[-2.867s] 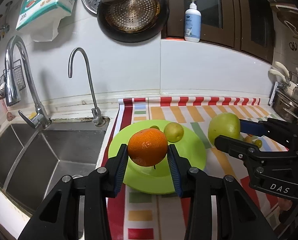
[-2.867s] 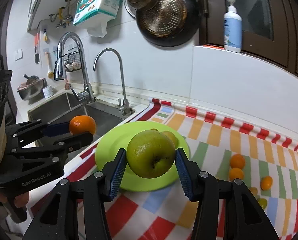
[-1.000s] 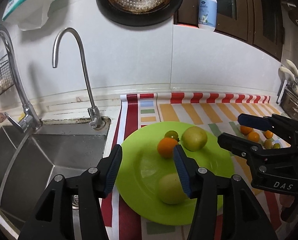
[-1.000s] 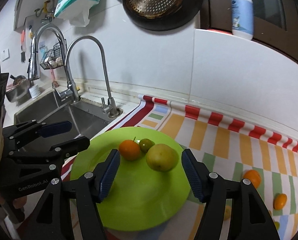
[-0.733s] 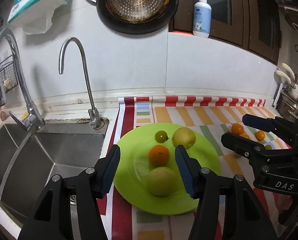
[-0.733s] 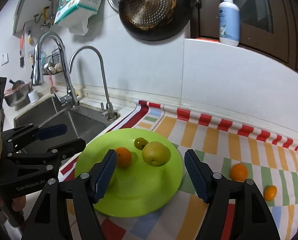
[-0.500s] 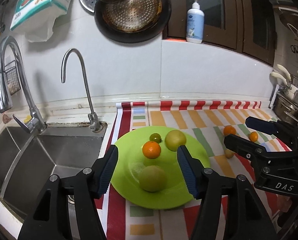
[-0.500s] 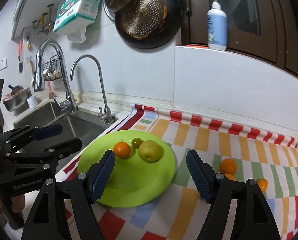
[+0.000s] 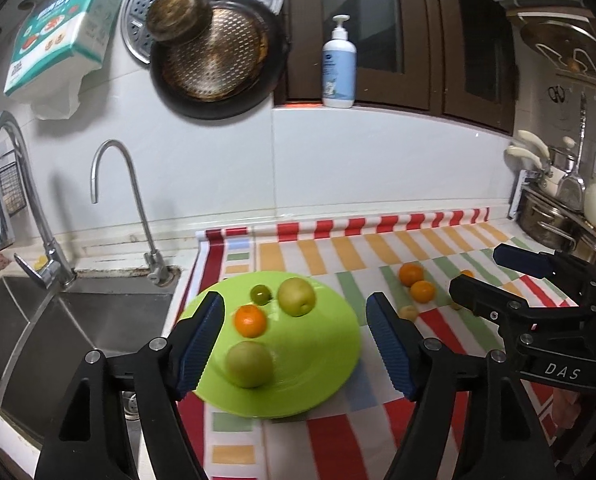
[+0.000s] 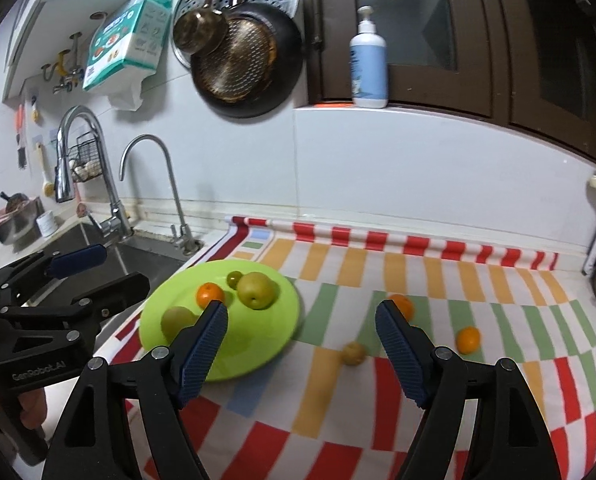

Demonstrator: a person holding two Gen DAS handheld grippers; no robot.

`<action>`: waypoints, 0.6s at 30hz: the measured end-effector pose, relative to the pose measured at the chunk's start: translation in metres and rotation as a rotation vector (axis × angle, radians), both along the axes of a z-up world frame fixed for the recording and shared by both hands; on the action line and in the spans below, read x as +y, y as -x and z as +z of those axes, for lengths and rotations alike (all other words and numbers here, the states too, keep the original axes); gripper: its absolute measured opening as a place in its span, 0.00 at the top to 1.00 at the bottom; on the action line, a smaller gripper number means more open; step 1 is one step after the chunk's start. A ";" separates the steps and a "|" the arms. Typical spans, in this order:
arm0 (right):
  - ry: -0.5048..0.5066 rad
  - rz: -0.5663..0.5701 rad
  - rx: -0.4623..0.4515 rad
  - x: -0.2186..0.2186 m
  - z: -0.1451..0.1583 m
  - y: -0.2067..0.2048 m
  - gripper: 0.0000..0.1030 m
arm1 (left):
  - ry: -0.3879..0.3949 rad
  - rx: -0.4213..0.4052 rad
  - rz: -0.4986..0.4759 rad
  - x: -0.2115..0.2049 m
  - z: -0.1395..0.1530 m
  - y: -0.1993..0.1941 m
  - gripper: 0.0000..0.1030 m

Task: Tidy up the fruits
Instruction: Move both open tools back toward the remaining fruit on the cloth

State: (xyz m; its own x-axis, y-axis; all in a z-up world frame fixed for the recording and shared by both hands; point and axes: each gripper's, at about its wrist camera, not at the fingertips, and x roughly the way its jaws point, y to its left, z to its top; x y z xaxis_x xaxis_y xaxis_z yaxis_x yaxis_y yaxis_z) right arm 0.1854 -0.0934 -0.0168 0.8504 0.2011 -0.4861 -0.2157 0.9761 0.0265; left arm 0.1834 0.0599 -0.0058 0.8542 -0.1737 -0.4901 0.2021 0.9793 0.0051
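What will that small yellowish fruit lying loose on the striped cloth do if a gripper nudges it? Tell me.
The small yellowish fruit looks round, so it would probably roll across the flat striped cloth. It sits apart from the green plate, unblocked. Being small, it likely weighs little.

left gripper [image 9: 294,338]: black plastic frame, two angular fingers with triangular cut-outs
left pads [image 9: 200,340]: blue, ribbed, long and narrow
left screws: round silver heads at the finger joints
left marking: "genroboai" lettering in grey on the body, seen from the right wrist view
right gripper [image 10: 301,346]: same black frame and cut-outs
right pads [image 10: 398,354]: blue, ribbed
right screws: silver, paired on each finger
right marking: "das" in white letters on the body, seen from the left wrist view
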 end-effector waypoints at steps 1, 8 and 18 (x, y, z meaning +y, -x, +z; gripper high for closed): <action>0.001 -0.009 -0.003 -0.004 0.001 0.002 0.25 | 0.001 -0.003 -0.004 -0.003 0.001 0.001 0.29; 0.017 -0.068 -0.027 -0.029 0.007 0.015 0.25 | 0.007 -0.010 -0.035 -0.028 0.003 0.005 0.29; 0.041 -0.125 -0.030 -0.065 0.005 0.028 0.25 | 0.009 0.003 -0.055 -0.062 -0.001 0.010 0.29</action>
State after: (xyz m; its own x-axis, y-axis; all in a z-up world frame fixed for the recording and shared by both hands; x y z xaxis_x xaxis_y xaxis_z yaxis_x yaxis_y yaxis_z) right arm 0.1575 -0.1584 -0.0117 0.8821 0.0730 -0.4654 -0.0924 0.9955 -0.0189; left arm 0.1733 -0.0023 -0.0071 0.8418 -0.2246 -0.4908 0.2554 0.9668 -0.0044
